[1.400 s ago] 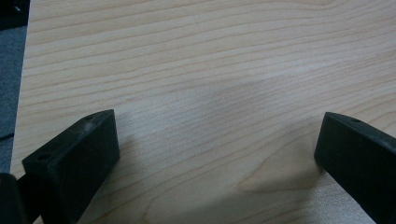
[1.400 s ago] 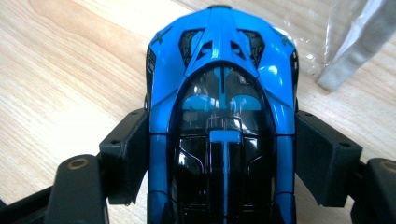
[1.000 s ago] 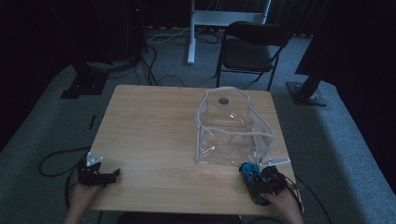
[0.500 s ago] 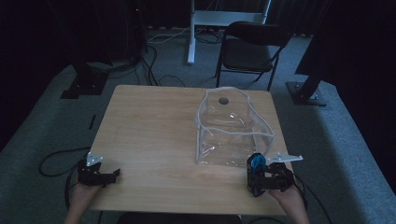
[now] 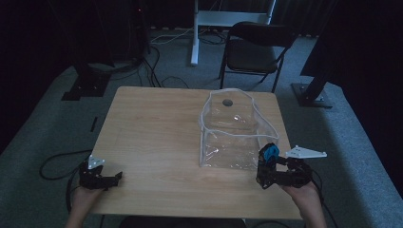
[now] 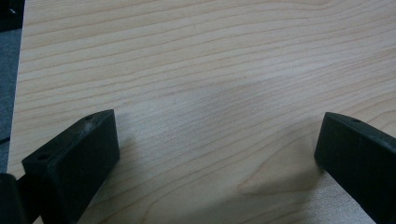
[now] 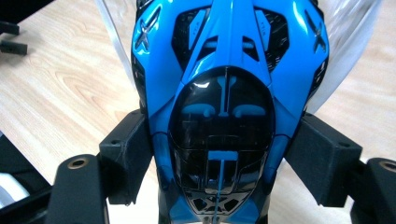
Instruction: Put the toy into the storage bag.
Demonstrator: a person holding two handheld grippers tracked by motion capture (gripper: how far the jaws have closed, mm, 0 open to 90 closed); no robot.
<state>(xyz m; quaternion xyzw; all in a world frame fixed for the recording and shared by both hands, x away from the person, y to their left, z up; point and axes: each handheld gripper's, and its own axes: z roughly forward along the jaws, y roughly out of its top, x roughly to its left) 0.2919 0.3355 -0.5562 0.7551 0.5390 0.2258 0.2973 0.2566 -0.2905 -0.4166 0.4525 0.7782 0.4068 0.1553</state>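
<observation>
Toy car [image 7: 229,107], blue and black, being held nose-up between the jaws of the right gripper [image 5: 267,167], pads pressing both flanks at a fairly wide spread, apparently for carrying toward the clear bag [image 5: 235,130] standing just beyond the fingertips. Bag mouth gaping upward, seemingly for dropping things in from above; one small dark object [image 5: 227,101] lying inside at the far end. Left gripper [image 5: 105,178] resting low over the near table [image 5: 157,123] corner, jaws wide apart, gripping nothing, bare wood between them, likely waiting to steady the bag. Counting: one car, one bag, two grippers, one folding chair [image 5: 254,47] behind.
</observation>
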